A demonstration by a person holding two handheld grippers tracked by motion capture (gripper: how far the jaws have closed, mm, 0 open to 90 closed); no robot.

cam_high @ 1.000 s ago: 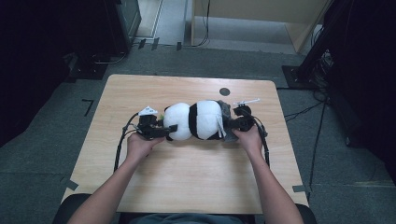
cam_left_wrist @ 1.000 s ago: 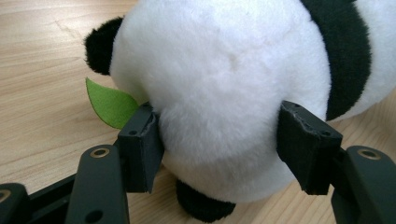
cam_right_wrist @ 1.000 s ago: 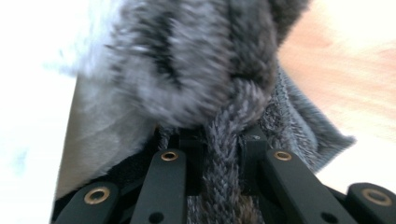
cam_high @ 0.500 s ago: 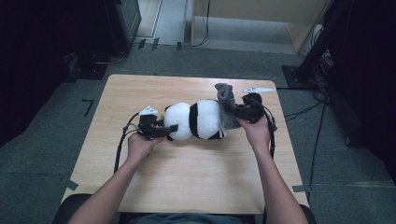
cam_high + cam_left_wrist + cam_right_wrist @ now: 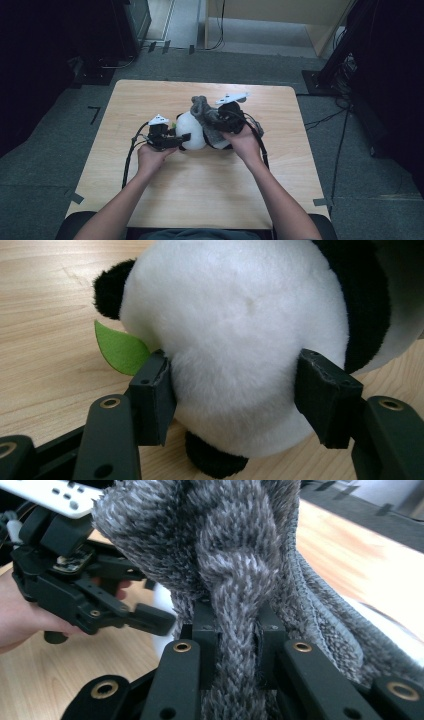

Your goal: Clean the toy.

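The plush panda (image 5: 192,131) lay mid-tabletop (image 5: 210,190), its white head clamped by the left hand-held gripper (image 5: 235,390), whose jaws had just been closing; the grey knitted garment (image 5: 235,565) was pinched by the right hand-held gripper (image 5: 235,630).

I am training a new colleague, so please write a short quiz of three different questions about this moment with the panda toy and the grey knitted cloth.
1. True or false: the right gripper is shut on the grey knitted cloth.
2. What does the left gripper hold between its pads: A) the panda toy's white head, B) the green leaf, C) a cable?
3. Fill in: in the high view the cloth is lifted above the toy's ____ end.

Key
1. True; the pads pinch a knitted fold.
2. A; both pads press into the white plush.
3. Right.
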